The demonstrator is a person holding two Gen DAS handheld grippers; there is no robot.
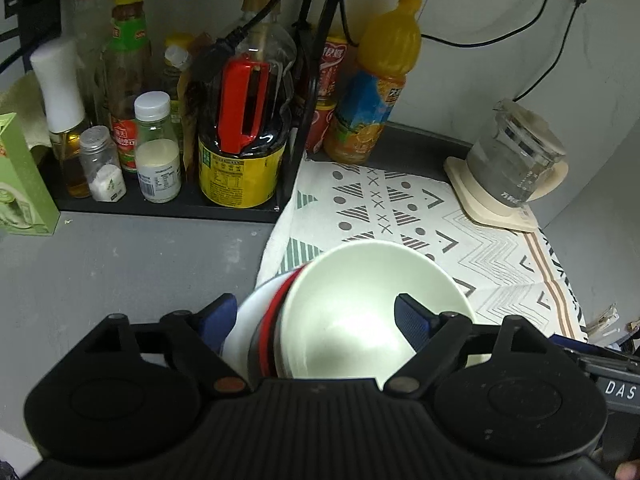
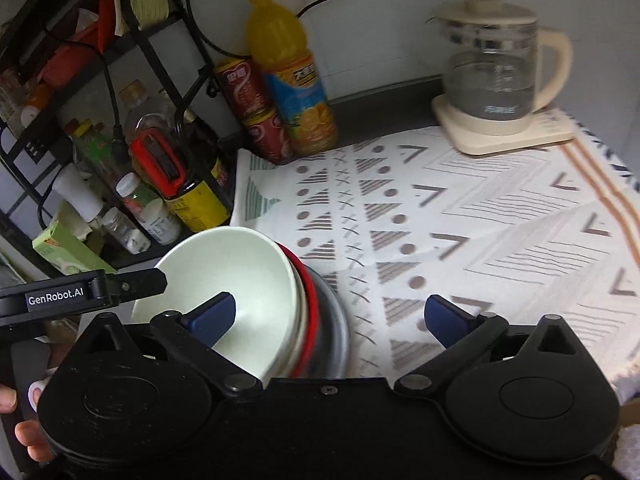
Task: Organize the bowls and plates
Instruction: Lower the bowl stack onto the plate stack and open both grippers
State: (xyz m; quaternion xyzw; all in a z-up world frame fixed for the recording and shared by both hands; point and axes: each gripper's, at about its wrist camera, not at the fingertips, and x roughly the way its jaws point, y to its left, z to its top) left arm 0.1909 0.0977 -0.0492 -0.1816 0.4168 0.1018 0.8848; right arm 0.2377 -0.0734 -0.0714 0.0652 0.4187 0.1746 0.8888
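**Stack of bowls between my two tools, at the edge of the patterned cloth**

I take the patterned cloth (image 2: 460, 216) as my landmark. Nearest to me, my left tool (image 1: 316, 316) has its blue fingers wide apart, one on each side of the stack of bowls (image 1: 360, 316). The right finger pad (image 1: 412, 320) lies inside the white top bowl (image 2: 240, 280); the left pad is outside the stack. I cannot tell if the pads press on it. My right tool (image 2: 330, 318) is also spread wide and holds nothing; its left finger is over the inside of the top bowl and its right finger is over the cloth. The side of the left tool comes into the right wrist view from the left, with the mark "GenRobot.AI".

The stack is tilted and stands at the near left edge of the cloth. Under the white bowl I see a red rim (image 2: 310, 308) and then a grey metal bowl (image 2: 340, 328).

Left of the cloth, on the grey counter (image 1: 120, 264), is a black rack (image 1: 168, 208) with bottles and jars, among them a dark bottle with a yellow label and red handle (image 1: 240, 120). At the far left corner of the cloth stand an orange juice bottle (image 2: 296, 80) and red cans (image 2: 260, 112). At the far right corner a glass kettle (image 2: 496, 68) sits on its cream base, partly on the cloth.
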